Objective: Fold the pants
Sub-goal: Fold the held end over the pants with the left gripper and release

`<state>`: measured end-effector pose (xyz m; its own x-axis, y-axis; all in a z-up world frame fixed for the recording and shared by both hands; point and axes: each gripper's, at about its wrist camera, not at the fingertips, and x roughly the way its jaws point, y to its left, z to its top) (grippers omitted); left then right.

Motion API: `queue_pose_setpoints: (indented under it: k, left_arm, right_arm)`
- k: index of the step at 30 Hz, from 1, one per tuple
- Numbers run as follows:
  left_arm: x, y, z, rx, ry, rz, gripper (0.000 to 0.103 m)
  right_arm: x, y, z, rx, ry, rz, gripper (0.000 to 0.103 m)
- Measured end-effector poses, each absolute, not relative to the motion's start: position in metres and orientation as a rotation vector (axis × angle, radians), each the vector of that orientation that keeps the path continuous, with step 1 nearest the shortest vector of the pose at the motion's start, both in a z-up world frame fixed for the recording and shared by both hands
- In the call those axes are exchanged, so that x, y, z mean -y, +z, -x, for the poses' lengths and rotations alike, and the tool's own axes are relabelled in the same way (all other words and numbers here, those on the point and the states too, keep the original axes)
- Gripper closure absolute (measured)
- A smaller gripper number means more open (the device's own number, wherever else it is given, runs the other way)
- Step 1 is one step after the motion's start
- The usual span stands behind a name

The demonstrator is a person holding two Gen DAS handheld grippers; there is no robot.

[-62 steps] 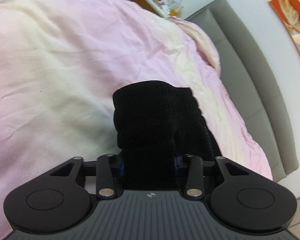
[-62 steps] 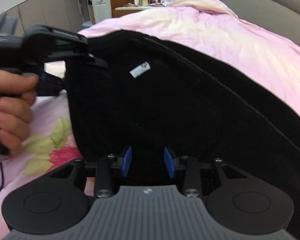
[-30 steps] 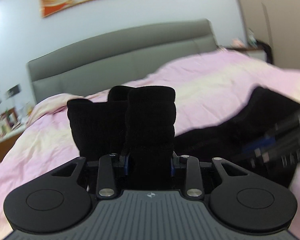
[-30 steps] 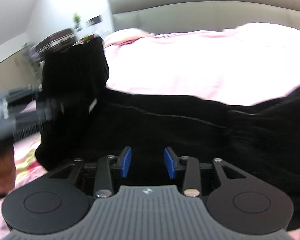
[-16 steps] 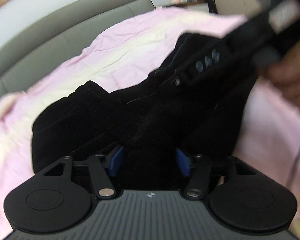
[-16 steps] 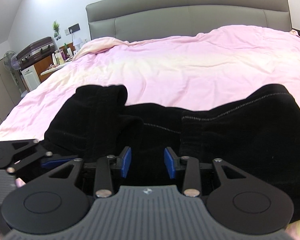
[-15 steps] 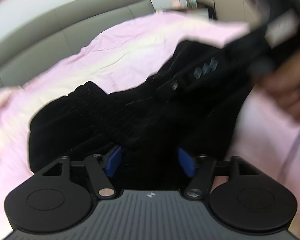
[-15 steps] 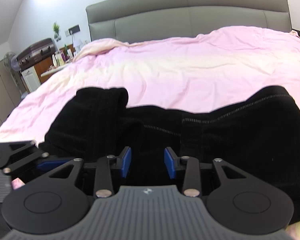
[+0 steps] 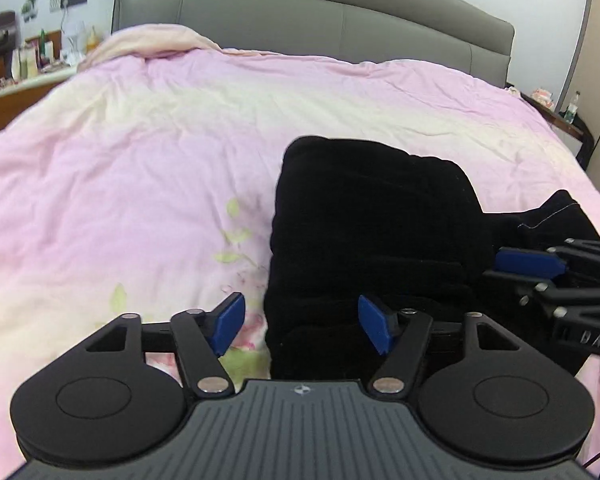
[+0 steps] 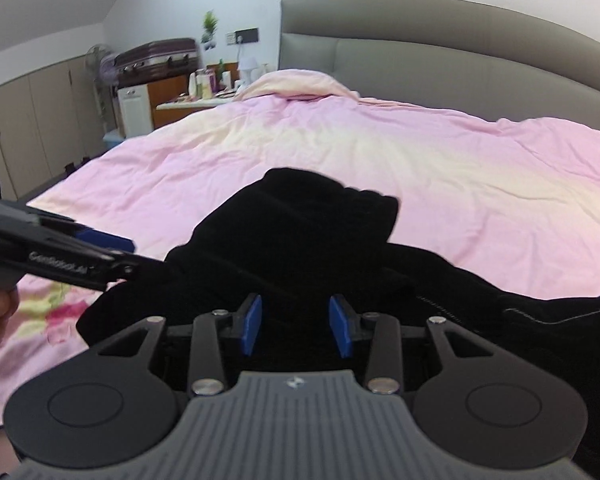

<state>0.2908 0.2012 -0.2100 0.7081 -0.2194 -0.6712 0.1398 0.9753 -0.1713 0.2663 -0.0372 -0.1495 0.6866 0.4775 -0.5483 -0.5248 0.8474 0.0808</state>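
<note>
The black pants are lying bunched on the pink duvet, folded over into a thick heap toward the near edge of the bed, with one end trailing off to the right in the right wrist view. The left gripper is hovering just over the heap's left edge with its jaws standing wide apart; they have just been opening, then easing back a little, and although the cloth's edge is showing in the gap by the right pad, neither pad is pressing on it. The right gripper is sitting low over the pants with its blue pads partly apart and dark cloth filling the space between them; whether the pads are actually pinching that cloth cannot be told. Each gripper is showing in the other's view, at the frame edge. A grey headboard is standing behind the bed.
</note>
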Motion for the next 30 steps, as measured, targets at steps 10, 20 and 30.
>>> queue_pose_setpoints:
  k: [10,20,30]
  left_arm:
    - [-0.195,-0.235,-0.291,-0.874,-0.207,0.239,0.018]
    - [-0.196,-0.229,-0.289,-0.872,-0.195,0.219,0.018]
    - [-0.2,-0.233,-0.287,-0.858,-0.2,0.25,0.018]
  right_arm:
    - [0.041,-0.195,-0.267,-0.675,0.594,0.18,0.068]
    - [0.04,-0.125,-0.309,-0.554,0.711,0.142,0.027]
    - [-0.05,-0.1,-0.429,-0.697,0.847,0.343,0.039]
